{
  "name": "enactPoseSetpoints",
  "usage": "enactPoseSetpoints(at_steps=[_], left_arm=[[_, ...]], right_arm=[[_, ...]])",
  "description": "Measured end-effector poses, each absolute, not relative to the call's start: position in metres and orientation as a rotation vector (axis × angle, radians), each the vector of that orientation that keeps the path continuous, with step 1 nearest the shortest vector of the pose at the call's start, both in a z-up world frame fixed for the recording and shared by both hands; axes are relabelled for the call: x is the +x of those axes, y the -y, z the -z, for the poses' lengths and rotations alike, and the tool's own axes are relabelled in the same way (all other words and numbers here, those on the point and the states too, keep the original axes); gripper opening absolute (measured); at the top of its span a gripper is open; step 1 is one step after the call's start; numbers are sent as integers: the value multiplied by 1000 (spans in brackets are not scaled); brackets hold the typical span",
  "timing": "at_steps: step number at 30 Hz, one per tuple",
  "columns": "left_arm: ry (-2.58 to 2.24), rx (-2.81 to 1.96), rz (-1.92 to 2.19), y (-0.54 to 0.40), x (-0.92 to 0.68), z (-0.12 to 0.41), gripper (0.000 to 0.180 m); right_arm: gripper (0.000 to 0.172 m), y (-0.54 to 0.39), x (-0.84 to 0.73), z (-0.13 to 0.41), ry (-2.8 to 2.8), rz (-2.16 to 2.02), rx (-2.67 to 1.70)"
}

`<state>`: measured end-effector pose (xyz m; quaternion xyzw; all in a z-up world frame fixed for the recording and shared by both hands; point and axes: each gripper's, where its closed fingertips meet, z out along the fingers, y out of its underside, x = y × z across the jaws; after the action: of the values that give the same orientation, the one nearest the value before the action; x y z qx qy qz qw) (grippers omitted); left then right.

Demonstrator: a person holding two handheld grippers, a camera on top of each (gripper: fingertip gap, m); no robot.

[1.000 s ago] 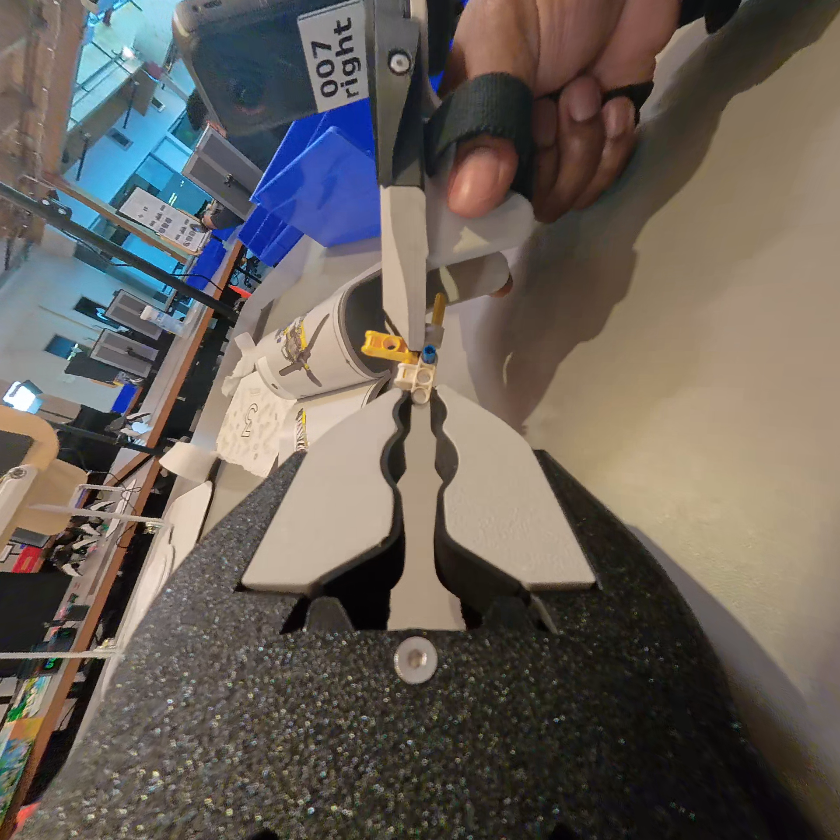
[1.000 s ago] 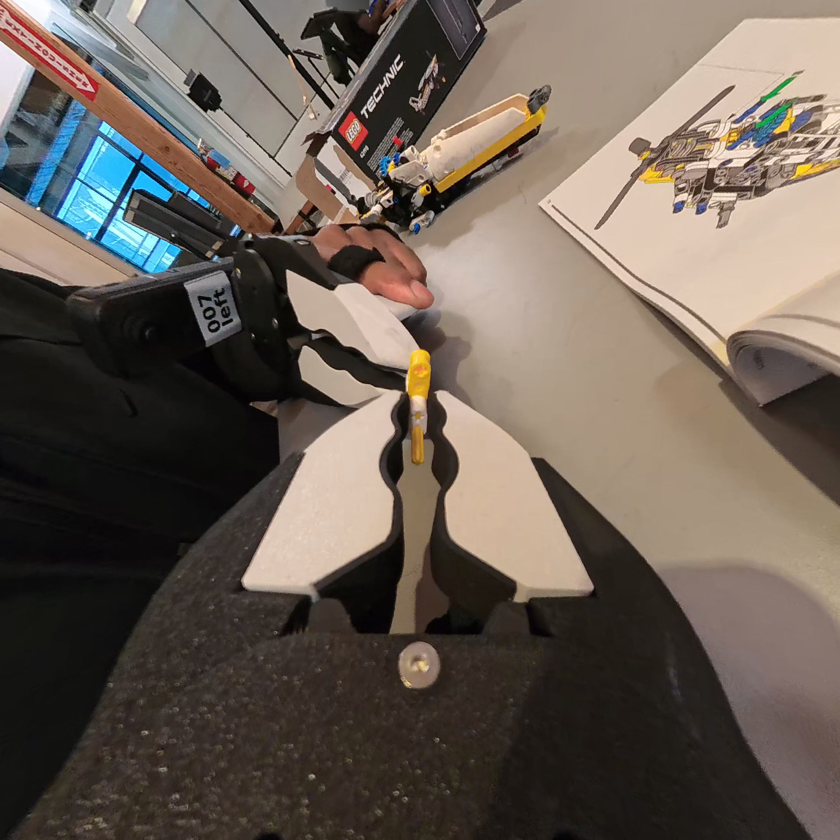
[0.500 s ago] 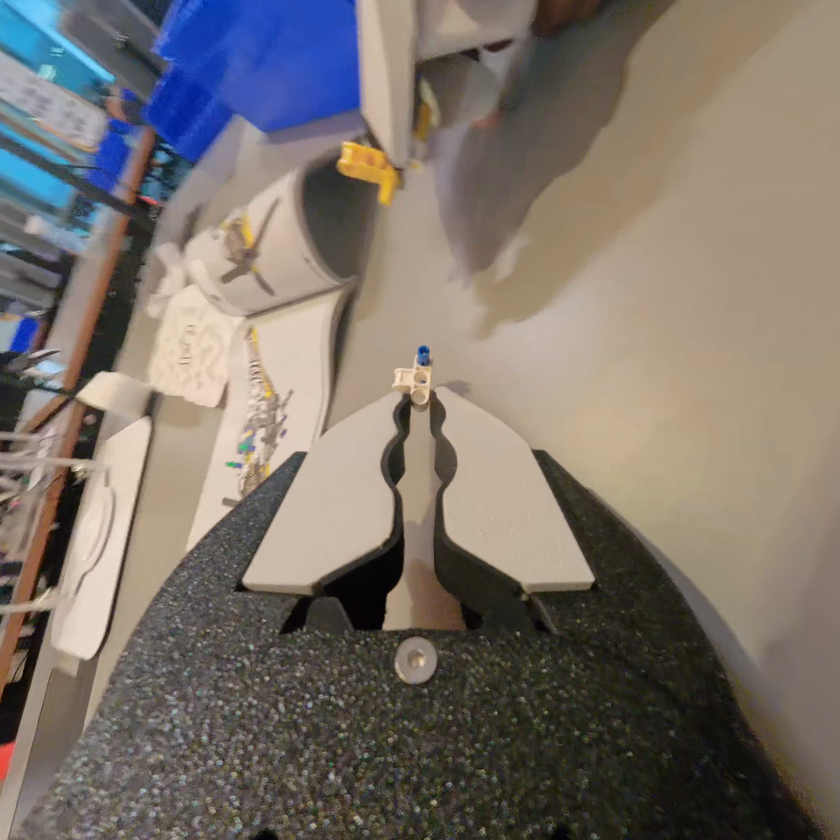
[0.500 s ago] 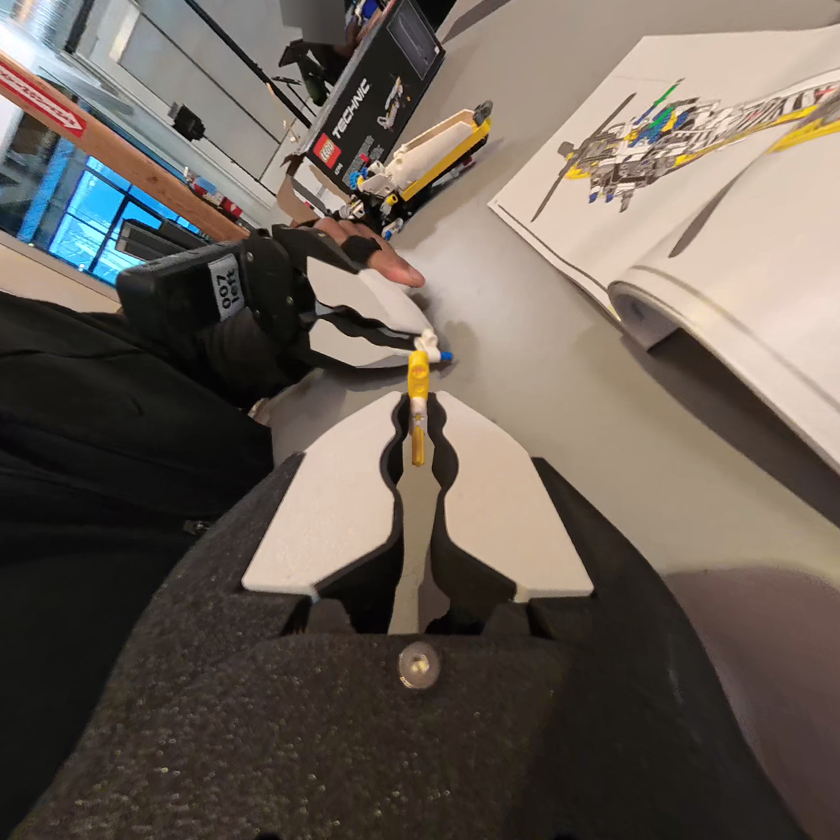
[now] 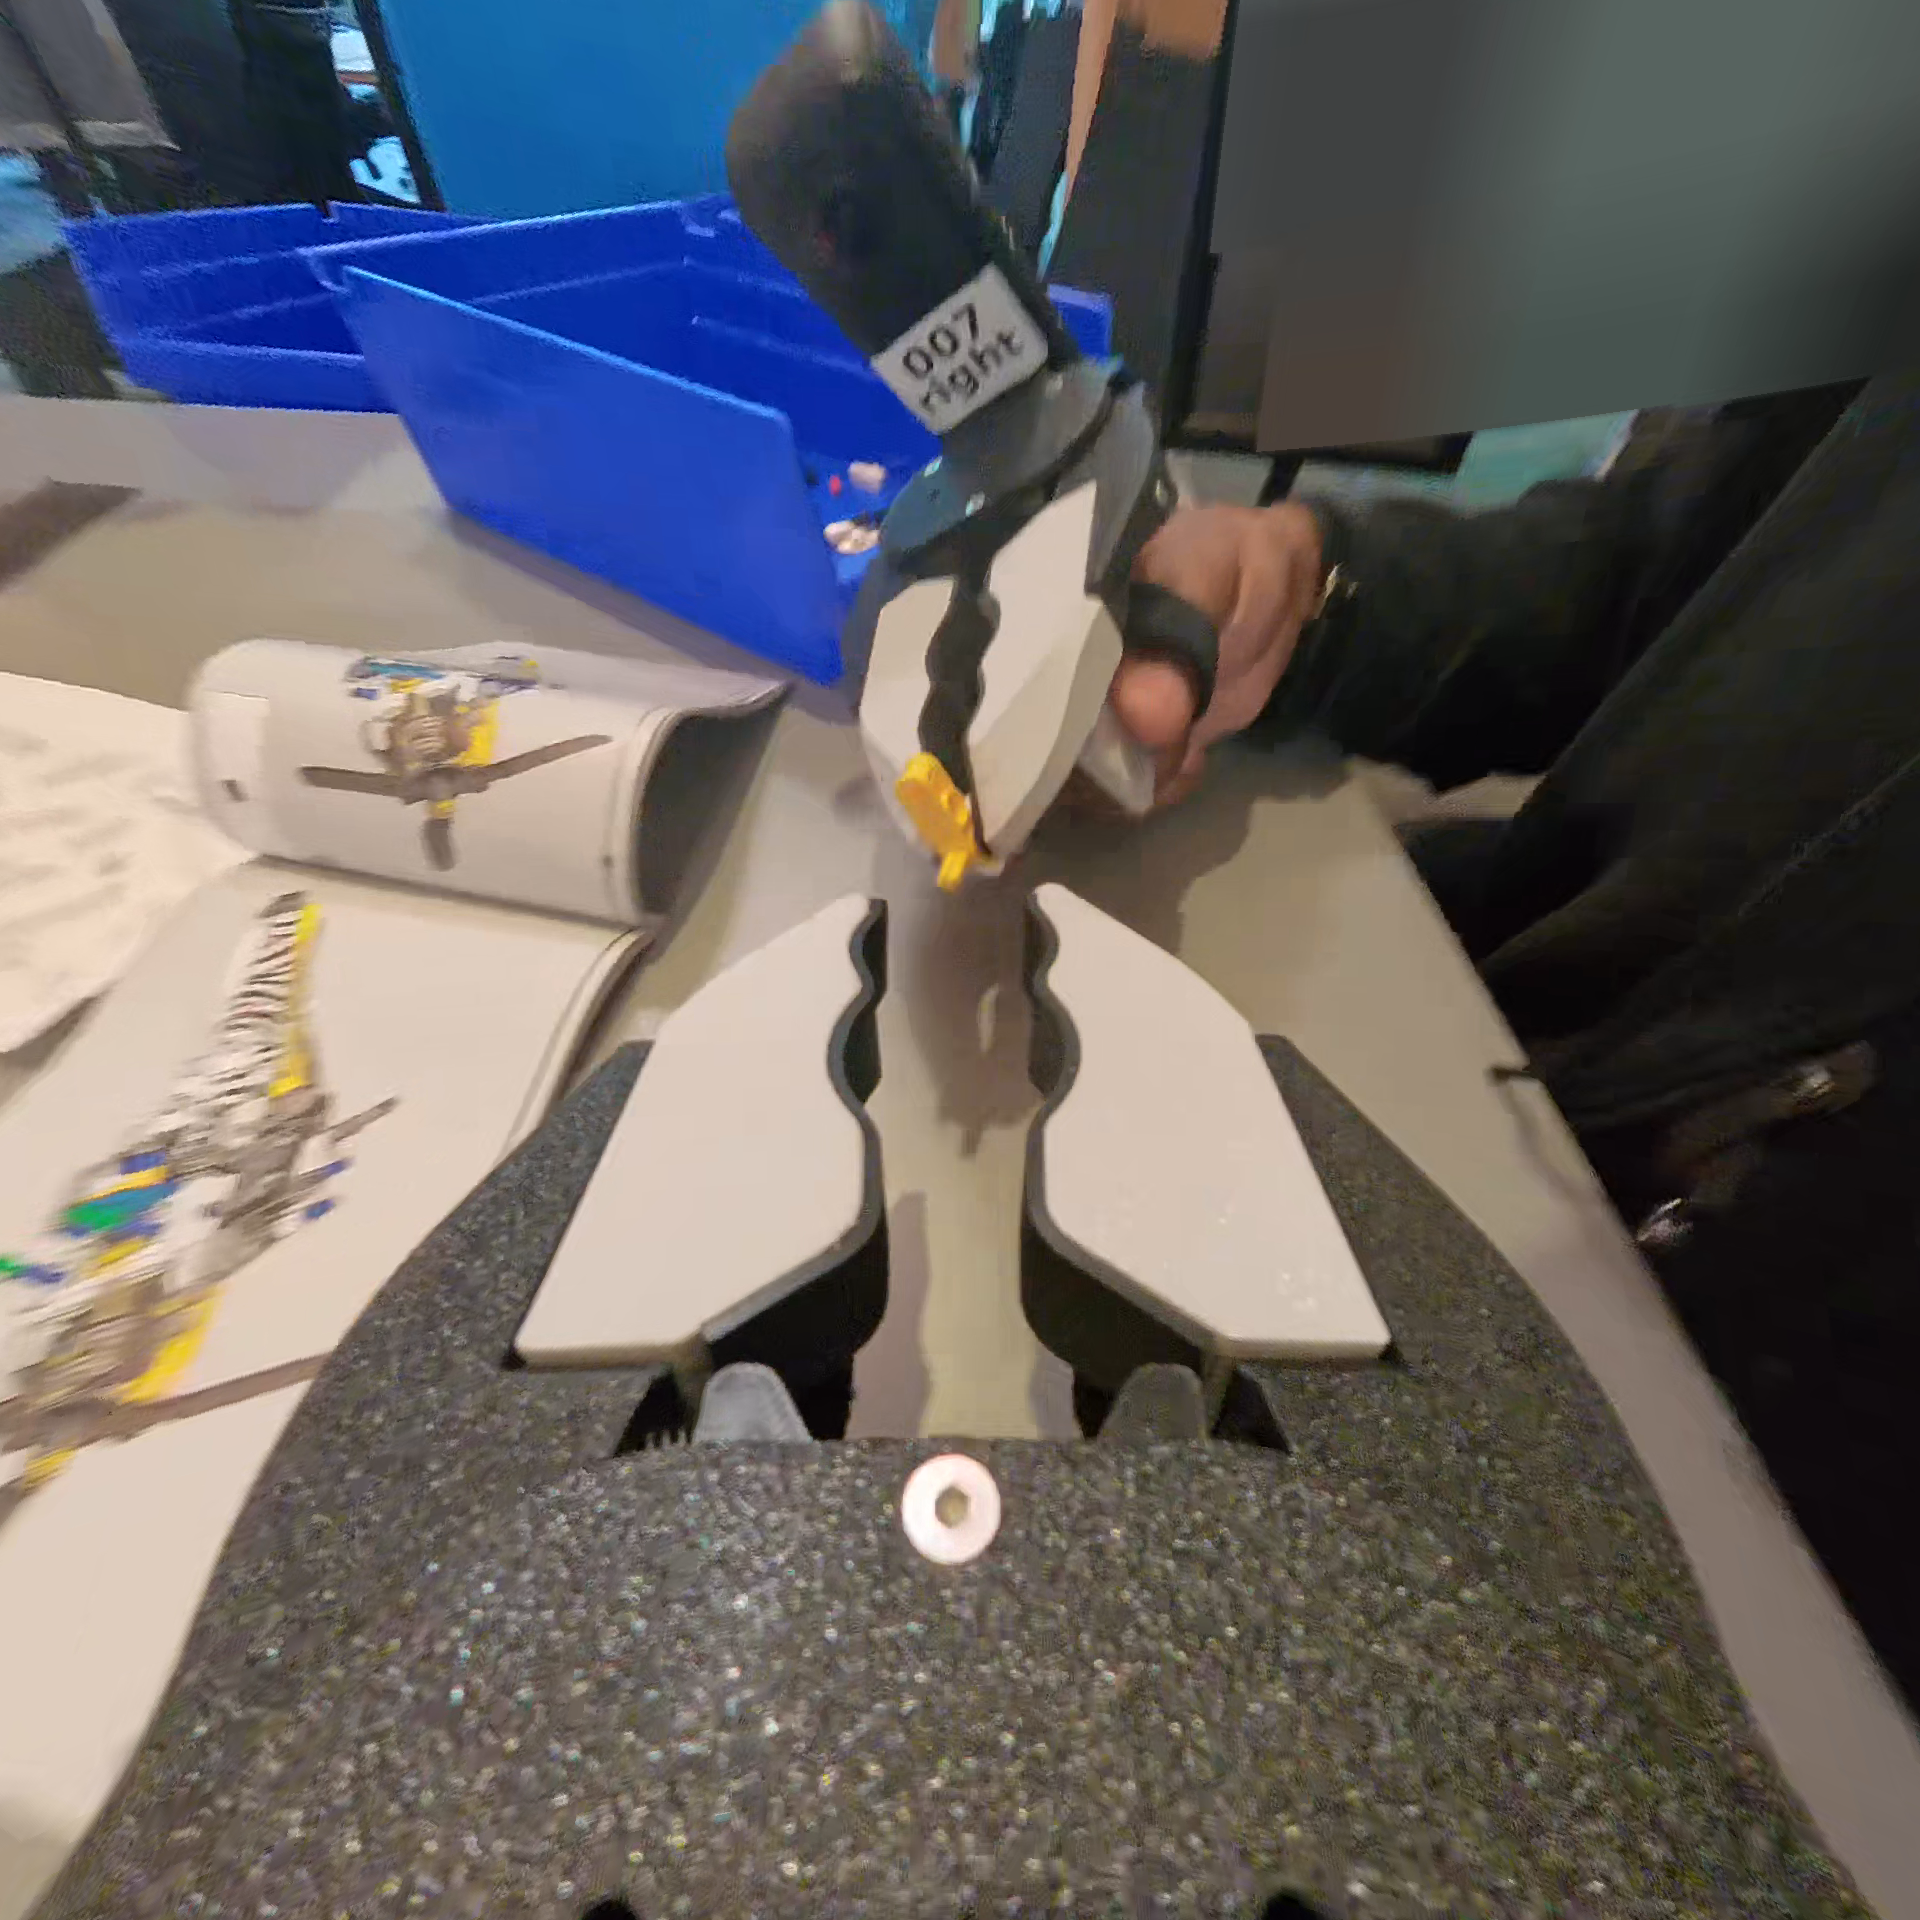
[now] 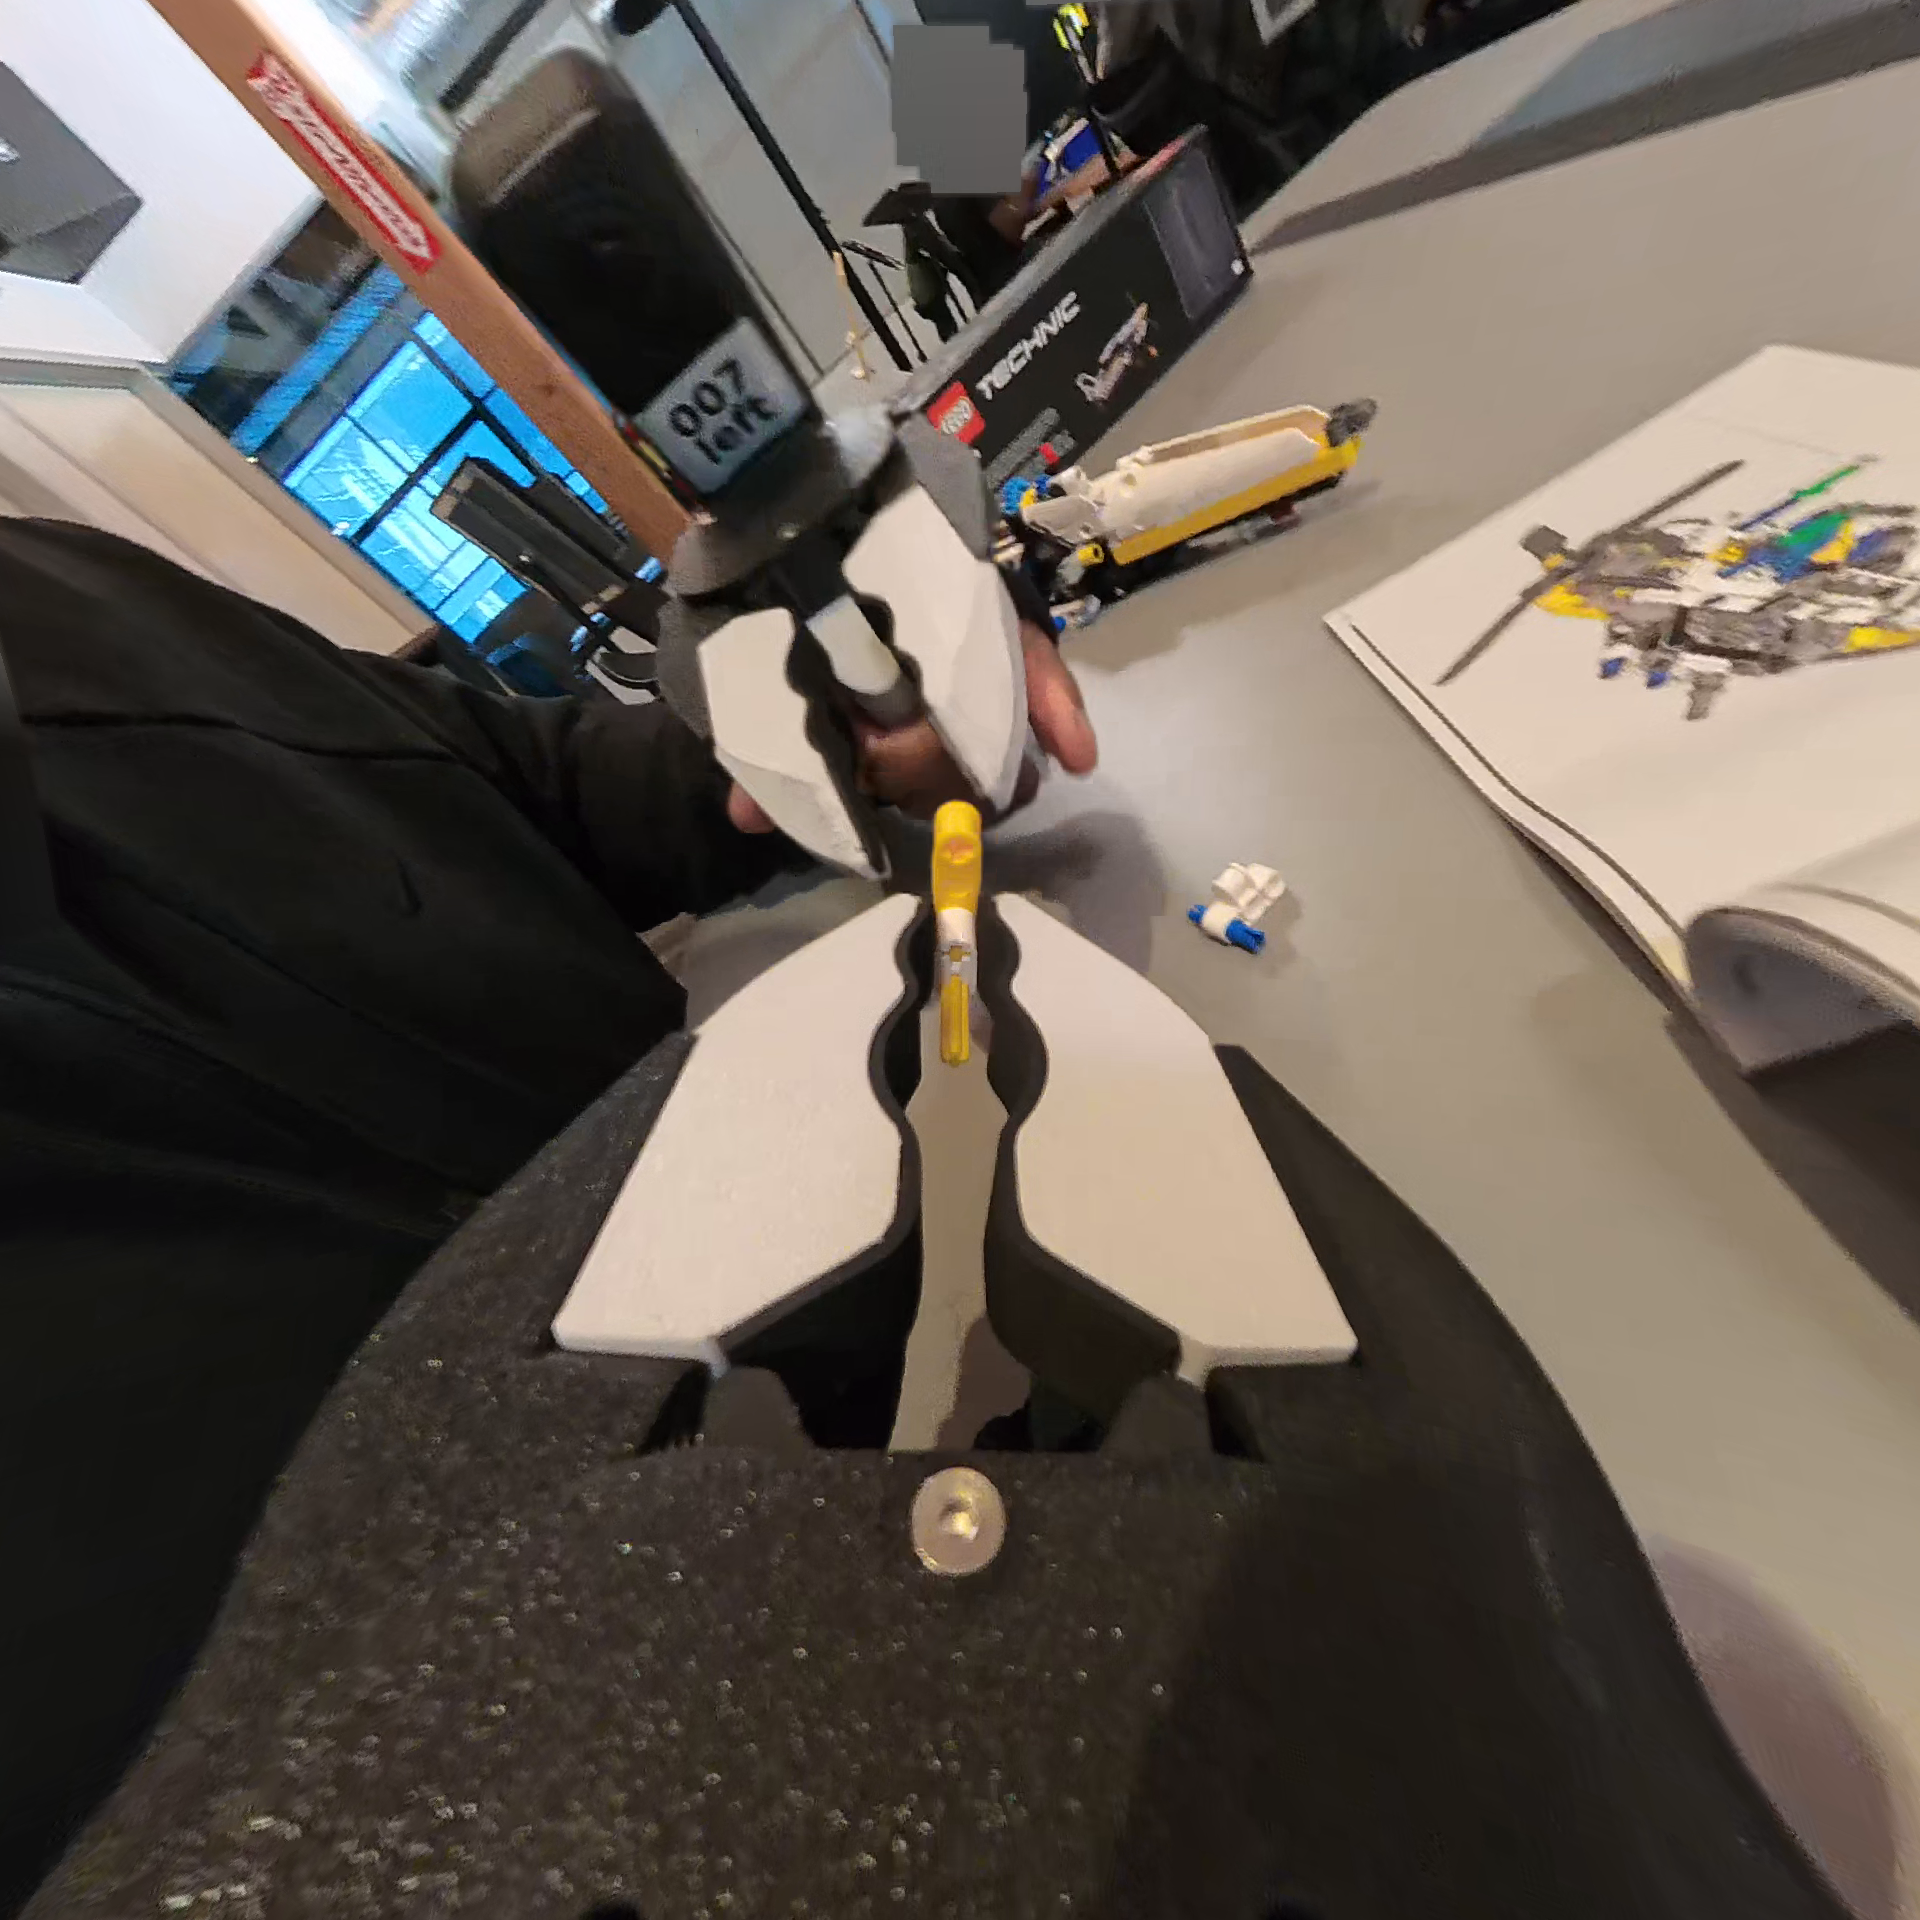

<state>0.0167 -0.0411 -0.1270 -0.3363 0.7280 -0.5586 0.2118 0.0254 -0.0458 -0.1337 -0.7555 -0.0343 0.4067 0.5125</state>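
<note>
My left gripper [image 5: 956,914] is open and empty, just above the grey table [image 5: 1299,935]. In the right wrist view its fingers [image 6: 945,644] stand spread, a hand behind them. My right gripper [image 6: 958,914] is shut on a yellow piece [image 6: 956,852] with a white collar and a yellow axle, which sticks out past the fingertips. In the left wrist view the right gripper [image 5: 961,842] points down at my left gripper's fingertips with the yellow piece [image 5: 930,805] at its tip. A small white connector with a blue pin [image 6: 1242,904] lies loose on the table to the right.
An open instruction booklet [image 6: 1683,644] lies on the table, with a rolled-back page [image 5: 447,769]. Blue bins [image 5: 582,416] stand behind it. A partly built white and yellow model [image 6: 1195,499] and a black box [image 6: 1091,353] stand farther off. A person's black sleeve [image 5: 1662,727] lies along the table edge. The grippers are tip to tip, or close to it.
My left gripper opened and let go of the white connector with the blue pin, which now lies on the table. Both grippers swung round to face each other. The right keeps the yellow piece.
</note>
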Motion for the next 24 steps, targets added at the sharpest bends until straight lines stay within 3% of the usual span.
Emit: enactPoseSetpoints(at_steps=[11, 24], left_arm=[[-1956, -1043, 1880, 55, 16, 122, 7], [-1977, -1066, 1932, 49, 10, 127, 6]], right_arm=[[7, 47, 13, 126, 162, -983, -1759], [8, 44, 8, 129, 186, -939, -1782]])
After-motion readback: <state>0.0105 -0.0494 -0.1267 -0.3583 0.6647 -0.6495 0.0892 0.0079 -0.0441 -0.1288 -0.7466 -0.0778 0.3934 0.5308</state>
